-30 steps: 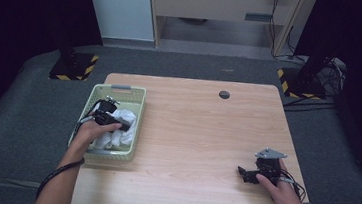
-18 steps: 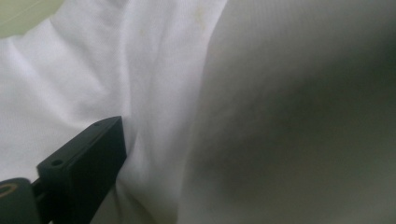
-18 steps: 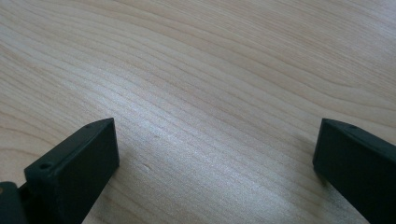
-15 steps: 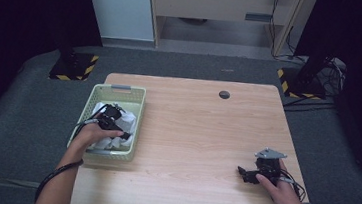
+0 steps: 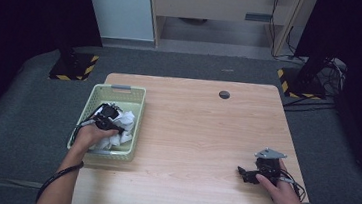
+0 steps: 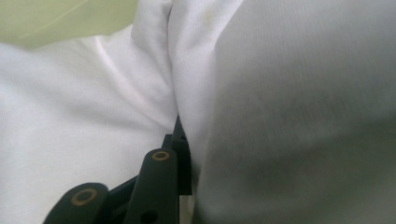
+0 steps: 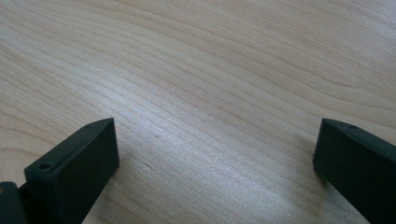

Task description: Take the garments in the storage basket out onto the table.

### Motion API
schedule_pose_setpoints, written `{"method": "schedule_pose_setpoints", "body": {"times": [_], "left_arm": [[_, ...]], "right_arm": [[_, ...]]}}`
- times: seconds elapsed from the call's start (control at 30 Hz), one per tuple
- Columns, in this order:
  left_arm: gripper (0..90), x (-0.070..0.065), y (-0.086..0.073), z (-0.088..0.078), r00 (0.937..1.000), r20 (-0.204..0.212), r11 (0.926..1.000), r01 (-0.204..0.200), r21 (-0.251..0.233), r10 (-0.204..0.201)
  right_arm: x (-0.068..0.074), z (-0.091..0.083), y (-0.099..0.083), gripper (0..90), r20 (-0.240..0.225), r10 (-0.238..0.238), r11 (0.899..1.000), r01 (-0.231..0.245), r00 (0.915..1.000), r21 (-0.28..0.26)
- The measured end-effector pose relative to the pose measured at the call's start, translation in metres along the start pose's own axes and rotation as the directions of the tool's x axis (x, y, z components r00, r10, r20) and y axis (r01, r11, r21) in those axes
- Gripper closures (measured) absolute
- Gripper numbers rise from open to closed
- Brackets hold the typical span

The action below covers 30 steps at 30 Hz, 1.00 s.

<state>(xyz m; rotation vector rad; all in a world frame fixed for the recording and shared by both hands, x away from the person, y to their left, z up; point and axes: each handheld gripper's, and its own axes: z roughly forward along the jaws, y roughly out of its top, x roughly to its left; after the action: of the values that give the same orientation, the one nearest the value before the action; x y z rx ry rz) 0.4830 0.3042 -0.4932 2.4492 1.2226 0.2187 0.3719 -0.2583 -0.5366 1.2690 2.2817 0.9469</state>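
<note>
The left gripper [image 5: 107,117] is buried in the white cloth [image 5: 122,126] lying crumpled inside the green basket [image 5: 135,128] at the table's left edge. Its jaws have just been closing, and in the left gripper view a fold of cloth [image 6: 261,116] is seen wrapped over the one visible jaw; the pinch looks made, but the second jaw is hidden by fabric, so a firm hold cannot be confirmed.

Step in hand, as judged: cloth to be pulled out of the basket. A thick fold should be taken, not a thin edge, and the lift kept straight up so the cloth is not dragged against the basket wall and the light basket is not tipped or slid off the left edge.

The right gripper [image 5: 248,174] is rested on the wooden table [image 5: 201,134] near the right corner, jaws spread wide, nothing between them.

Open room: the whole middle of the table is bare. A small dark grommet [image 5: 224,94] sits at the far side.
</note>
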Motion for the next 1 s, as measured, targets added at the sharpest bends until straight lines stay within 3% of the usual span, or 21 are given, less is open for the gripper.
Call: {"method": "schedule_pose_setpoints", "body": {"times": [0.1, 0.23, 0.43, 0.73, 1.0], "left_arm": [[70.3, -0.001, 0.003, -0.004, 0.9999, -0.015, 0.9997, -0.002, -0.025, 0.001], [71.2, 0.001, 0.008, -0.016, 0.9993, -0.032, 0.9951, 0.016, -0.097, -0.019], [71.8, 0.003, 0.014, -0.042, 0.9981, -0.044, 0.9788, 0.033, -0.202, -0.043], [72.2, 0.003, 0.019, -0.069, 0.998, -0.054, 0.9603, 0.018, -0.278, -0.034], [72.3, -0.002, 0.026, -0.089, 0.9979, -0.063, 0.9495, -0.007, -0.314, -0.013]], "right_arm": [[0.0, 0.0, 0.0, 0.4, 0.0, 0.0, 1.0, 0.0, 1.0, 0.0], [0.0, 0.0, 0.0, 0.4, 0.0, 0.0, 1.0, 0.0, 1.0, 0.0], [0.0, 0.0, 0.0, 0.4, 0.0, 0.0, 1.0, 0.0, 1.0, 0.0], [0.0, 0.0, 0.0, 0.4, 0.0, 0.0, 1.0, 0.0, 1.0, 0.001], [0.0, 0.0, 0.0, 0.4, 0.0, 0.0, 1.0, 0.0, 1.0, 0.001]]}}
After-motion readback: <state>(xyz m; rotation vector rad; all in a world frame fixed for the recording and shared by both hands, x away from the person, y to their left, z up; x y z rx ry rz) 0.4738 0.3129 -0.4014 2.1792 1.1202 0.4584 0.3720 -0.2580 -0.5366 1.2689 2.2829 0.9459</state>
